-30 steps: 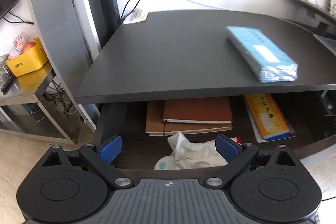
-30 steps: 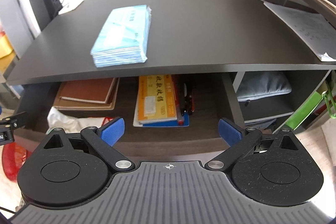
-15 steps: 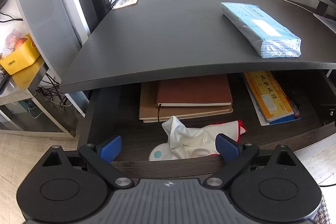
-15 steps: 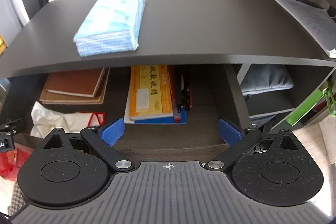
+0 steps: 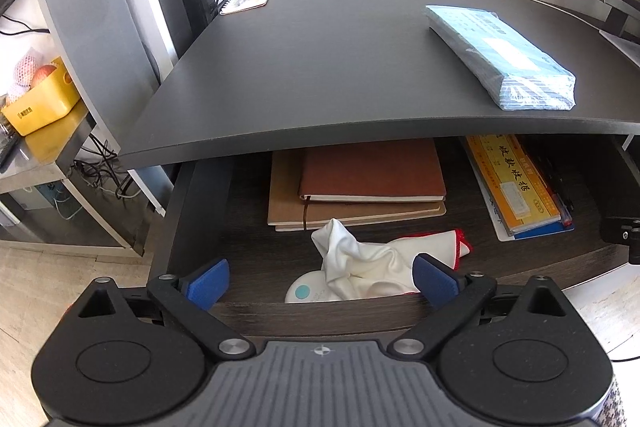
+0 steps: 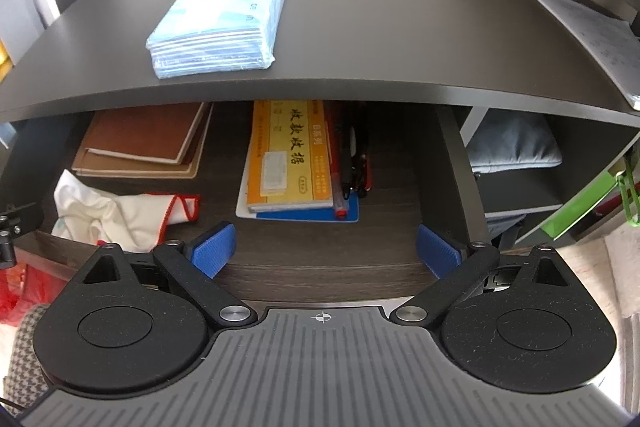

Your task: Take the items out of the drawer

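The drawer under the dark desk stands pulled out. In it lie two brown notebooks, a white cloth with red trim, a yellow receipt book on a blue folder, and pens. A blue packet lies on the desk top. My left gripper is open and empty above the drawer front, near the cloth. My right gripper is open and empty above the drawer front, before the receipt book.
The desk top overhangs the back of the drawer. A white round item lies under the cloth. A yellow bin sits on a side table at the left. Side shelves hold a grey pouch at the right.
Both grippers have risen and tipped downward, so more of the drawer's inside shows. Both stay open and empty. Nothing in the drawer has moved.
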Tool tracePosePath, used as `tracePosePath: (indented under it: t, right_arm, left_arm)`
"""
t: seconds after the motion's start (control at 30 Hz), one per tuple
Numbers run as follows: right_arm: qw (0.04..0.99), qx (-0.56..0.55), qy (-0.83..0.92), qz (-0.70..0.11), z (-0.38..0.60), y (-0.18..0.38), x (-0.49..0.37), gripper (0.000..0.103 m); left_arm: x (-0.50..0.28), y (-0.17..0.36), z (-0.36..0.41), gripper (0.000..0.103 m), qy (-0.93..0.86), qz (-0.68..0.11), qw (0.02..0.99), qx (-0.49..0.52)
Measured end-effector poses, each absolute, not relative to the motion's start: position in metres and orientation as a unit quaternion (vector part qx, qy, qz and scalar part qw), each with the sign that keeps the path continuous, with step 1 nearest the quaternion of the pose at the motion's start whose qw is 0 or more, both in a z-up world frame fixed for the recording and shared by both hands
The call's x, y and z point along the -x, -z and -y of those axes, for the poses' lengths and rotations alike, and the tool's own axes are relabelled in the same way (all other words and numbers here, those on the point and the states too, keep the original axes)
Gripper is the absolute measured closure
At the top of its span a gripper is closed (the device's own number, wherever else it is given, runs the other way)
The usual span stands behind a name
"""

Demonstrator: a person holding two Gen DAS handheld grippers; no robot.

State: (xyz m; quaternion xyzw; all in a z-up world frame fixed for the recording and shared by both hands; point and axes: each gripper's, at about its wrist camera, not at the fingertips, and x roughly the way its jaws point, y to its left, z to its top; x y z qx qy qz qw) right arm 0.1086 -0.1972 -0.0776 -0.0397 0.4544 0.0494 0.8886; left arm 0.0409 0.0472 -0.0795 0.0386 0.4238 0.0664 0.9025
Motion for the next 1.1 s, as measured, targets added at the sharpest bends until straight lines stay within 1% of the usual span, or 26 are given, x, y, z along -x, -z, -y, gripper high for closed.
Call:
tracePosePath:
  t: [0.2,1.1]
  right_arm:
    - [0.889,0.048,-0.040,-0.454,0.195,0.078,-0.107,0.001]
    - [0.879,0.048,-0.041,-0.472,0.194,0.072,-0.109,0.000]
  left_arm:
    - [-0.038,0.081,-0.045,0.004,-0.069,-0.423,0.902,-0.041]
    - [-0.033,0.077,-0.037,0.004,-0.087,-0.415,0.903,-0.065]
